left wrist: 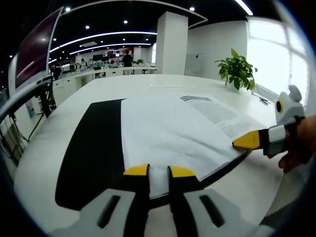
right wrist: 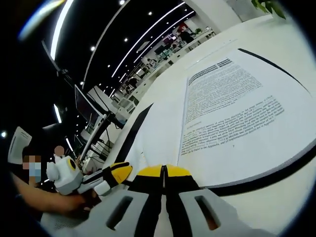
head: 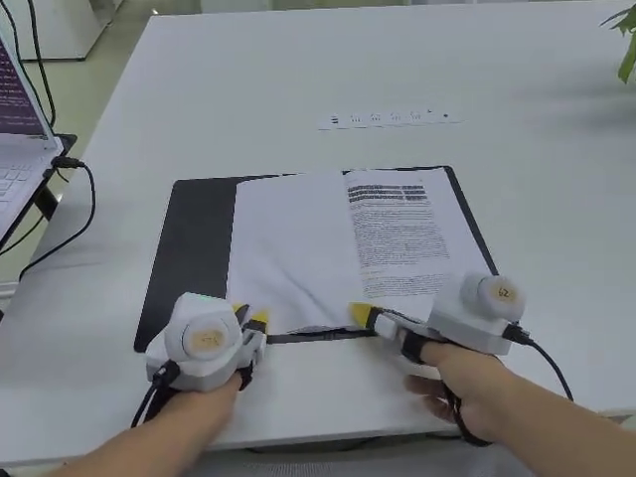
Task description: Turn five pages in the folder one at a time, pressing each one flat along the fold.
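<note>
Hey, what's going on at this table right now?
A person holds a two-jaw gripper in each hand at the near edge of an open black folder on a white table. The left gripper, jaws a little apart, sits at the bottom edge of the blank page. The right gripper, jaws closed together, points at the bottom of the printed page near the fold. Both pages lie fairly flat.
</note>
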A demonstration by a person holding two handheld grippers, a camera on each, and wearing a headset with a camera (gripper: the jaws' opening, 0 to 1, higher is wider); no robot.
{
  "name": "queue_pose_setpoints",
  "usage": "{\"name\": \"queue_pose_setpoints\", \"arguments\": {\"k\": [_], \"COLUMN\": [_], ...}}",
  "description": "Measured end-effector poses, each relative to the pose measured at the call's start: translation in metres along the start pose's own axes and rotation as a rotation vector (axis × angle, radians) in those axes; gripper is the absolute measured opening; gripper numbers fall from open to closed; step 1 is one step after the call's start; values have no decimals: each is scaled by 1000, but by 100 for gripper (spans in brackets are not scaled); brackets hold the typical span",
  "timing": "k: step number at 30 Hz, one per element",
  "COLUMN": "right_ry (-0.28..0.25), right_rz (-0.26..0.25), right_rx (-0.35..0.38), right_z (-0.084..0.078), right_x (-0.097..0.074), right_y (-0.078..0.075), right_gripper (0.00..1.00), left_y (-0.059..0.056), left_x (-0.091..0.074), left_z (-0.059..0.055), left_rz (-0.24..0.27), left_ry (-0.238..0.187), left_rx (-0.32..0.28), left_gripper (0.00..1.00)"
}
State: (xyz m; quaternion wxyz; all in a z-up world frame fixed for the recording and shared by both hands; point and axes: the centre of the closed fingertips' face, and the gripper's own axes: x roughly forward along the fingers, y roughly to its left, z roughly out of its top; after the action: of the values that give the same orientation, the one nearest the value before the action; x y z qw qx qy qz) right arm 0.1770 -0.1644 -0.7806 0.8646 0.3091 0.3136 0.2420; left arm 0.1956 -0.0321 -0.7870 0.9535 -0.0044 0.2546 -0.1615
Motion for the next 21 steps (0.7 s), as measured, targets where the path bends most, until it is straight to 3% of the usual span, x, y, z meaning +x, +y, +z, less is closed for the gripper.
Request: {"name": "queue_pose_setpoints", "arguments": {"k": [4, 5, 7, 8, 9, 11, 13, 15, 18, 20, 21], "right_ry": [31, 84, 135, 214, 242, 216, 166, 136, 98, 45, 28], "right_rz": [-23, -35, -52, -84, -99, -94, -95, -100, -90, -73, -77], "right_rx": [22, 56, 6, -34, -51, -43, 38, 73, 102, 119, 124], "right_z": [-8, -16, -22, -33, -37, -33, -24, -15, -2, 17, 23], "right_x": [-7, -11, -16, -22, -24, -28, -34, -41, -52, -66, -71], "right_y": [1, 4, 6, 5, 4, 12, 22, 30, 44, 55, 58], "right_gripper": [0, 0, 0, 0, 0, 0, 0, 0, 0, 0, 0], "left_y": [0, 0, 0, -1, -1, 0, 0, 1, 3, 3, 1], "left_x": [-1, -1, -1, -1, -1, -1, -1, 0, 0, 0, -3], "left_z": [0, 0, 1, 1, 1, 1, 2, 2, 2, 3, 1], "left_rz": [1, 2, 4, 5, 7, 10, 11, 7, 9, -6, -20], "left_ry": [6, 7, 8, 9, 10, 15, 22, 32, 61, 108, 167], "left_rx": [5, 5, 6, 8, 9, 10, 0, -10, -73, -85, -66], "left_gripper": [13, 13, 13, 13, 13, 13, 13, 13, 11, 11, 10]}}
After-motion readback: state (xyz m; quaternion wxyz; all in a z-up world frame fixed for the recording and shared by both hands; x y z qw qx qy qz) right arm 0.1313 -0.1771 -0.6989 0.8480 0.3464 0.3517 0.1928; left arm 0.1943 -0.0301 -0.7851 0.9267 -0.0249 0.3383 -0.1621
